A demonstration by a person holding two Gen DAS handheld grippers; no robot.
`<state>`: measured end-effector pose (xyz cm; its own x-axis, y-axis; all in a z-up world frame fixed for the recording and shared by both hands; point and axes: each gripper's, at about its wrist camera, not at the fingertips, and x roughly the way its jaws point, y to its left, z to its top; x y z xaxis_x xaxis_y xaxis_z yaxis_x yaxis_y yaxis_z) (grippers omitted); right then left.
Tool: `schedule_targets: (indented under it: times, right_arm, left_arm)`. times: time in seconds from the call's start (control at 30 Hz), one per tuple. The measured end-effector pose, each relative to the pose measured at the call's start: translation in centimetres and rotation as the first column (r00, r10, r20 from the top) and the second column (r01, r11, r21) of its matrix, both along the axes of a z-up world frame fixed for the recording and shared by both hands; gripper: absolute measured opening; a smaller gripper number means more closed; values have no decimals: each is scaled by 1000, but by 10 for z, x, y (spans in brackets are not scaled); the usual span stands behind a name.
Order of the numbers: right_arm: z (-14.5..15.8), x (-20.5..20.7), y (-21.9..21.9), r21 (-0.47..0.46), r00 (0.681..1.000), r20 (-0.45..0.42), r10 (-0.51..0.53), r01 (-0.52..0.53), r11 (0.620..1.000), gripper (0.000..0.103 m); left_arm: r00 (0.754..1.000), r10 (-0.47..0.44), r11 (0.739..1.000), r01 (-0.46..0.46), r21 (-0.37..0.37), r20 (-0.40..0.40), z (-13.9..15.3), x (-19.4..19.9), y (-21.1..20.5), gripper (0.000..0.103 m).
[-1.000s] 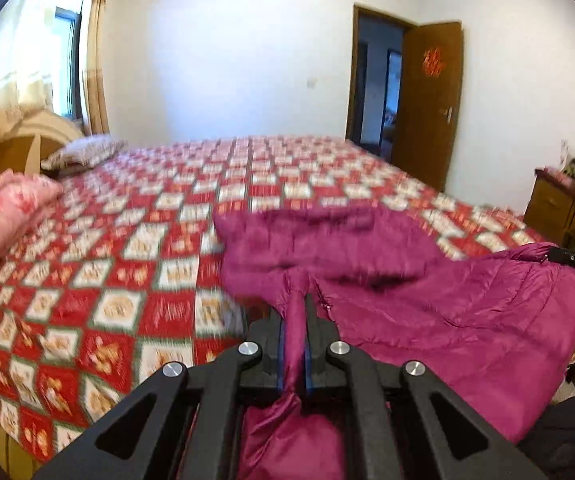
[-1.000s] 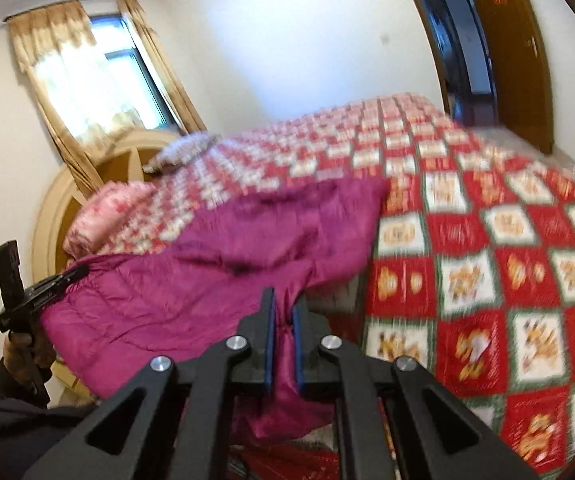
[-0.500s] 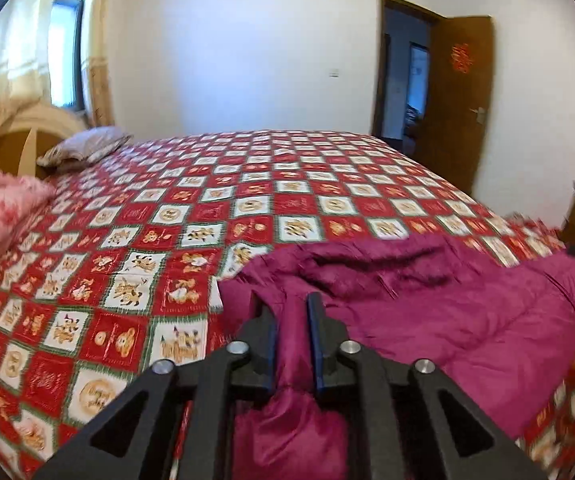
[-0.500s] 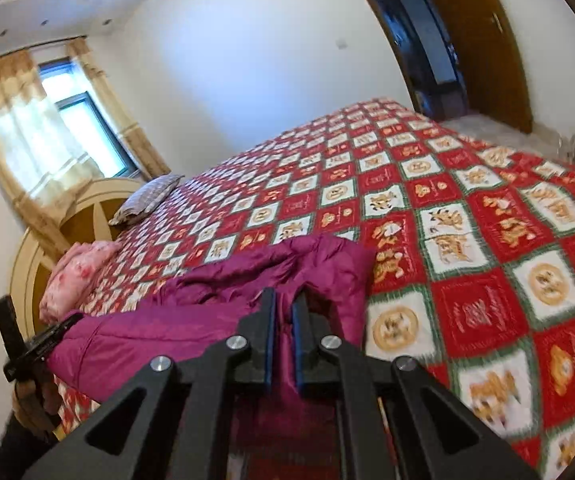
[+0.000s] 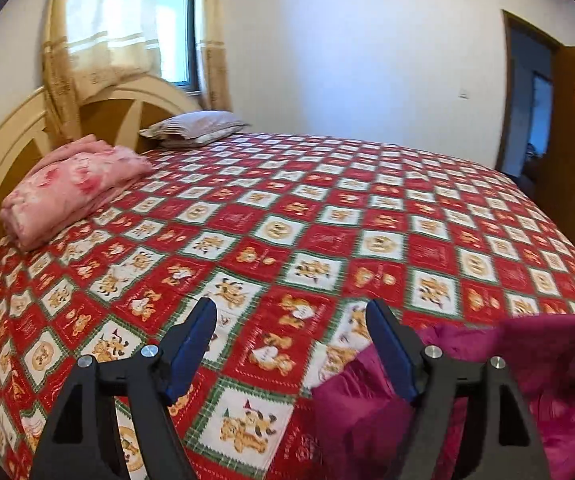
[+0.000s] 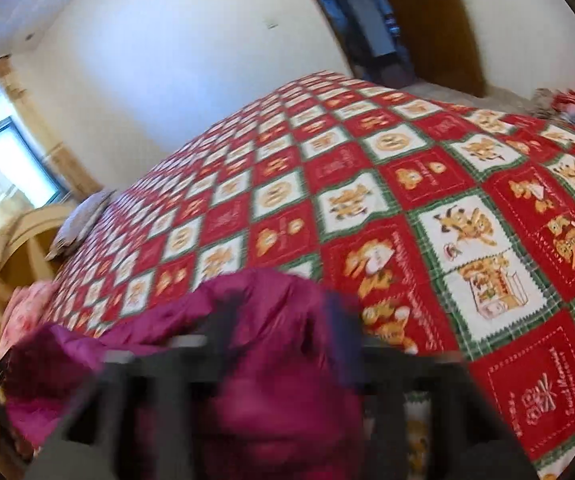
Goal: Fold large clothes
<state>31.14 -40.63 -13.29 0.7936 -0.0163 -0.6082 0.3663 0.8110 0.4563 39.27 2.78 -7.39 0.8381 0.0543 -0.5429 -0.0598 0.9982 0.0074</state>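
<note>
- Jacket (image 5: 527,392) — the magenta padded one — lies on the near part of the bed, spread over the red-and-white checked bedspread (image 5: 327,236).
- My left gripper (image 5: 291,344) has just been opening; its jaws stand wide apart with only bedspread showing between them, and the jacket's edge lies under and beside the right-hand finger (image 5: 391,352).
- My right gripper (image 6: 283,332) is badly blurred, but its jaws have just been opening too and now stand well apart; jacket fabric bulges up between them, and I see neither finger pressing on it.
- In the right view my other gripper shows at the far left edge, just beside the jacket.
- At the head of the bed a folded pink blanket (image 5: 71,184) sits near a grey pillow (image 5: 195,128), both well apart from the jacket.
</note>
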Motion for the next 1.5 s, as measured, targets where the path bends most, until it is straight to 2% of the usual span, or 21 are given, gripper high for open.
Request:
schedule_targets:
  times: [0.07,0.13,0.23,0.33,0.5,0.6,0.7,0.8,0.87,0.97,1.07,1.2,1.37,1.5]
  right_arm:
    - [4,1,-2,-2,999,32,-22,23,1000,83]
    - [10,1,3,-30,999,29,-15,16,999,83]
    - [22,-5,25,-124,1000,24,16,-13,992,83]
    - [28,3,55,-171,997,-3,72,-72,983,82]
    - [26,30,116,-234,975,-68,213,-223,946,62]
    - [19,45,147,-293,957,-93,276,-291,911,61]
    - [4,62,161,-312,941,-116,317,-337,888,61]
    - [-11,76,165,-338,935,-142,324,-354,872,61]
    - [-19,80,162,-316,933,-155,325,-358,879,61]
    - [-27,82,160,-294,934,-163,318,-353,888,61]
    - [-33,83,158,-278,936,-164,312,-347,896,61]
    - [-37,87,157,-270,936,-167,312,-347,898,61]
    - [-42,90,155,-242,933,-167,317,-351,905,61]
    - [-45,92,155,-237,931,-177,319,-355,904,61]
  left_arm:
    - [998,59,998,-59,10,9,1,0,2,78]
    - [993,106,994,-106,4,50,6,-9,9,78]
    - [985,138,990,-140,17,104,11,-22,8,78]
    - [993,72,995,-78,60,95,9,-28,-19,78]
    - [998,-28,983,17,183,56,-5,-32,-83,78]
    - [996,-72,972,61,227,42,-16,-30,-111,79]
    - [997,-69,956,61,287,18,-36,-16,-127,79]
    - [997,-33,965,51,259,-72,-61,10,-122,79]
    - [993,1,972,27,233,-117,-73,21,-115,79]
    - [987,1,983,28,180,-160,-89,31,-109,79]
    - [986,-5,985,33,169,-166,-98,35,-112,79]
    - [984,-3,981,37,190,-180,-105,39,-118,79]
    - [979,-8,985,43,165,-205,-110,44,-114,80]
    - [977,-3,982,43,183,-213,-113,45,-116,81]
